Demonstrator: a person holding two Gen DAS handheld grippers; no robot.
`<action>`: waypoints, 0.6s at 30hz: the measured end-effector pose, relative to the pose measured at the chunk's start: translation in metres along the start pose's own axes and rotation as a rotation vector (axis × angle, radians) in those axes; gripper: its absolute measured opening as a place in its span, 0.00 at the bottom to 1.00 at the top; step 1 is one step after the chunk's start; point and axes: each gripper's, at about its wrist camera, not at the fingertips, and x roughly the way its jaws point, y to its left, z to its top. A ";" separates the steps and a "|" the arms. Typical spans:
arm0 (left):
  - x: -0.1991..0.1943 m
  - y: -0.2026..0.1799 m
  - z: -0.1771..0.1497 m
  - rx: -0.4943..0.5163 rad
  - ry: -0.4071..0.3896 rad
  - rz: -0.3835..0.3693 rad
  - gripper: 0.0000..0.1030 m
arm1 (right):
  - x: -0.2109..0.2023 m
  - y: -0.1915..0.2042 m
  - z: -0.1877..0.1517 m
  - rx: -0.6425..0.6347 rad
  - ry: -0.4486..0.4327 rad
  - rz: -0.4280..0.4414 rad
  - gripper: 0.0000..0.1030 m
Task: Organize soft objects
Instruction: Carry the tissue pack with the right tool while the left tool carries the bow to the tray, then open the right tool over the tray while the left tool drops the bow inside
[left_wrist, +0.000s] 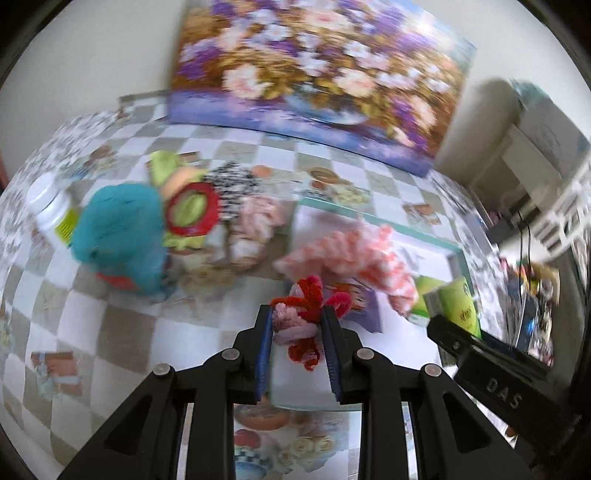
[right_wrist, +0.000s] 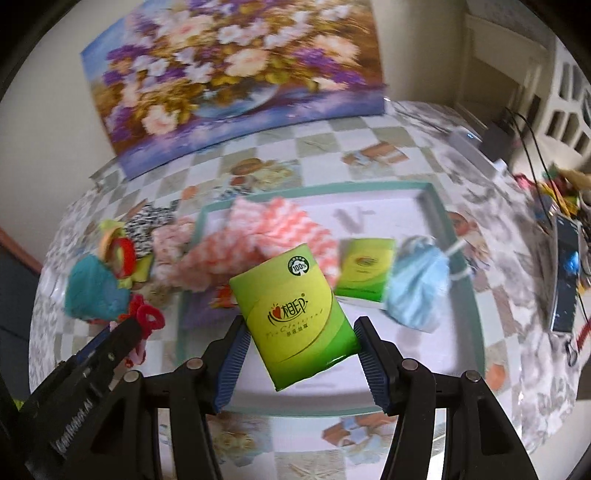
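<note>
Currently, left gripper (left_wrist: 297, 319) clamped on a red-and-pink chenille scrunchie (left_wrist: 303, 314). Right gripper (right_wrist: 299, 334) clamped on a green tissue pack (right_wrist: 293, 317), above the teal-rimmed tray (right_wrist: 432, 195) on the table (right_wrist: 332, 136).
</note>
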 end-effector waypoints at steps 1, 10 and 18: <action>0.002 -0.006 -0.001 0.024 0.006 -0.009 0.27 | 0.002 -0.005 0.001 0.012 0.010 -0.013 0.59; 0.023 -0.032 -0.012 0.141 0.077 -0.040 0.27 | 0.016 -0.035 0.000 0.100 0.083 -0.064 0.60; 0.033 -0.048 -0.018 0.214 0.118 -0.067 0.28 | 0.025 -0.043 -0.003 0.118 0.124 -0.090 0.60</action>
